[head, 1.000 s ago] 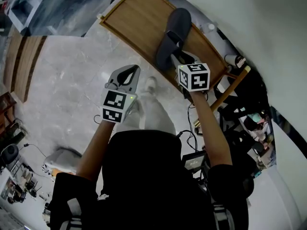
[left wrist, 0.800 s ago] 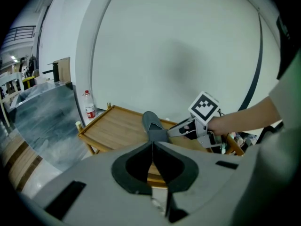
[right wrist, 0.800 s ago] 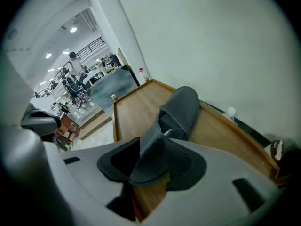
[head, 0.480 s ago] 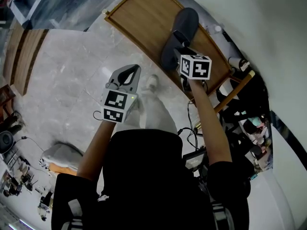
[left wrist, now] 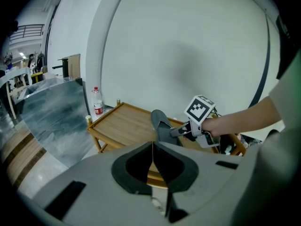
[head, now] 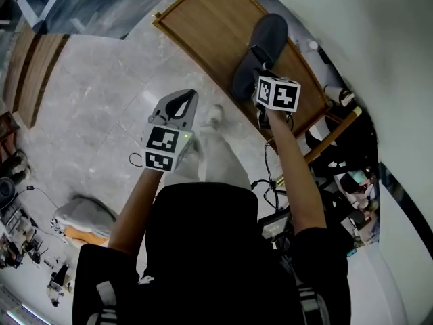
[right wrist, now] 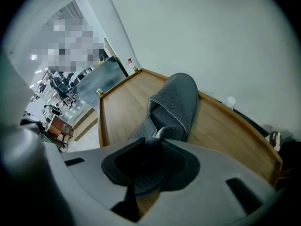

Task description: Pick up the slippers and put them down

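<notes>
Seen from above, a person in a dark top holds a gripper in each hand over a low wooden table (head: 203, 26) with a raised rim, which stands against a white wall (head: 379, 39). One grey slipper (head: 265, 42) lies on the table near its wall-side edge. The right gripper (head: 260, 73) reaches down to the slipper's near end, but its marker cube (head: 278, 93) covers the jaws from this angle. The right gripper view fills that in: the right gripper (right wrist: 156, 134) has just been closing its jaws, which now pinch a fold of the slipper's (right wrist: 176, 100) grey fabric at the edge of the foot opening, while the rest of the slipper rests on the wood (right wrist: 221, 126). The left gripper (head: 184, 100) hangs over the pale marble floor (head: 95, 93), well apart from the table; the left gripper view shows its jaws (left wrist: 153, 145) pressed together on nothing. That view alone also takes in the scene from the side: the table (left wrist: 120, 124), the slipper (left wrist: 160, 124), the right gripper (left wrist: 181, 131) at it, and a bottle (left wrist: 97, 105) with a red label on the floor by the table's far corner. In the head view, the person's white shoe (head: 214, 116) shows beside the table, and a tangle of cables (head: 270, 175) and clutter lies to the right.
</notes>
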